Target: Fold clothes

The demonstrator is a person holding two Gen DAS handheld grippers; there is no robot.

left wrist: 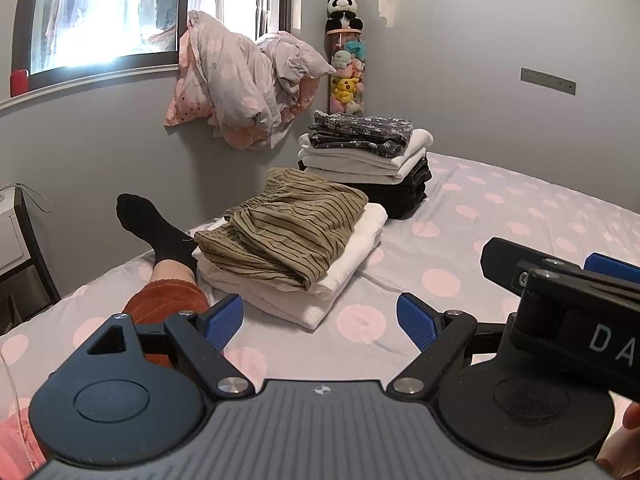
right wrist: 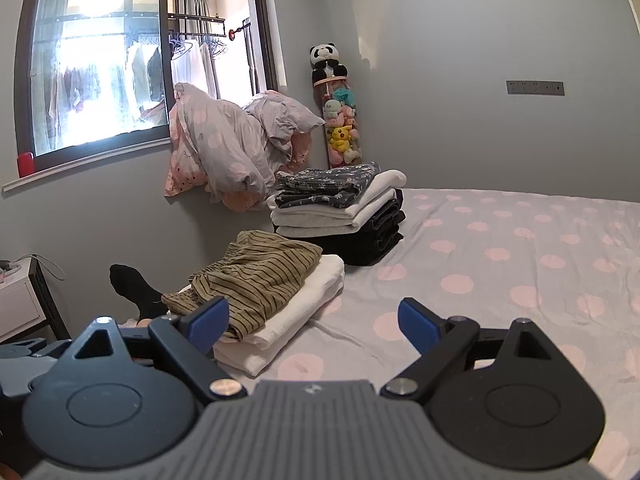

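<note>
From the left wrist camera, the left gripper point(left wrist: 319, 322) hovers low over the polka-dot bed sheet point(left wrist: 500, 208), its blue-padded fingers point(left wrist: 222, 322) spread wide and holding nothing. Ahead at about 11 o'clock lies the olive striped garment point(left wrist: 280, 224), folded on top of folded white cloth point(left wrist: 344, 264); its long axis runs from 7 o'clock up to 1 o'clock, with the gathered waistband toward the far wall. Further off at 12 o'clock stands a taller stack of folded clothes point(left wrist: 368, 160), dark items at the bottom, white in the middle, a grey floral piece on top. The right gripper point(left wrist: 568, 280) crosses in at 3 o'clock, just beside the left one. A leg in a black sock point(left wrist: 152, 228) stretches at 10 o'clock.

From the right wrist camera, the right gripper point(right wrist: 314, 320) is level and pointing toward the far corner, fingers point(right wrist: 418, 322) wide apart and empty. The striped garment point(right wrist: 256, 276) sits at 11 o'clock, just beyond the left finger, its length running 7 to 1 o'clock. The tall stack point(right wrist: 340, 212) lies behind it at 12 o'clock. Bunched bedding point(right wrist: 236, 148) hangs from the windowsill at 11 o'clock.
</note>
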